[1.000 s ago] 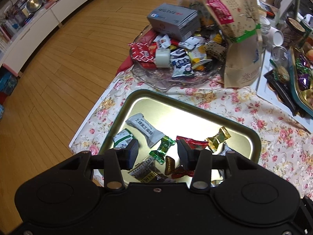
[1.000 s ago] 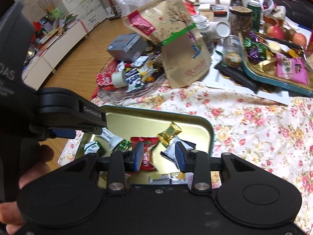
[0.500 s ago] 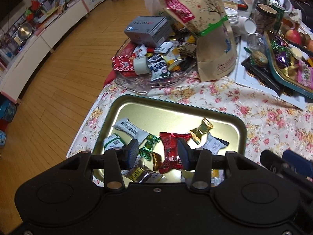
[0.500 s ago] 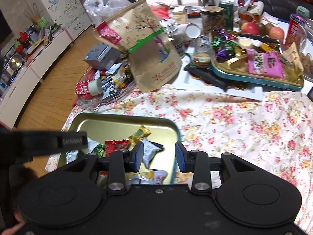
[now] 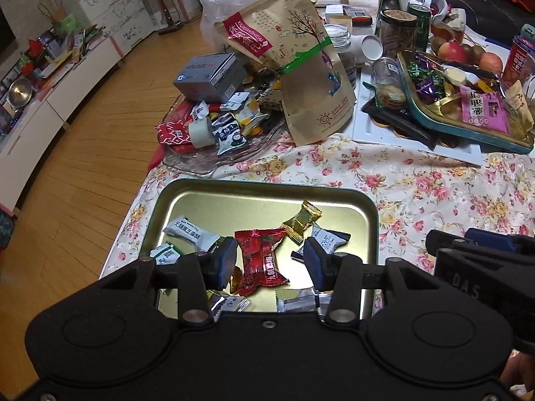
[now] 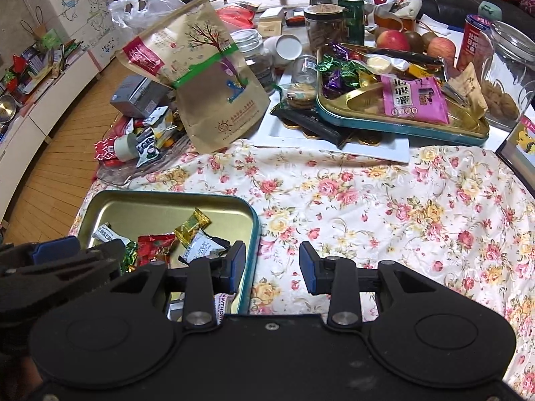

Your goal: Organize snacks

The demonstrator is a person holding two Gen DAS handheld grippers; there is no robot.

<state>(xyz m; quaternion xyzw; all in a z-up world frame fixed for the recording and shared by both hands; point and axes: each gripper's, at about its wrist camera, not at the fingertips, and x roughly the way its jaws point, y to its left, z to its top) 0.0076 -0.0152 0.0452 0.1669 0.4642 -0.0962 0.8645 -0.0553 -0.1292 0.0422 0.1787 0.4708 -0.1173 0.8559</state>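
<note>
Partly hidden behind left tongs (image 5: 269, 262), red candy (image 5: 260, 260) lies in tin (image 5: 264, 188)

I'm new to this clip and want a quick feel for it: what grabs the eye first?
A gold tin tray of wrapped candies sits nearest, with a red candy packet framed between the open left gripper. Behind it a tall brown snack pouch leans over a cluttered glass dish, all on a floral tablecloth.
</note>
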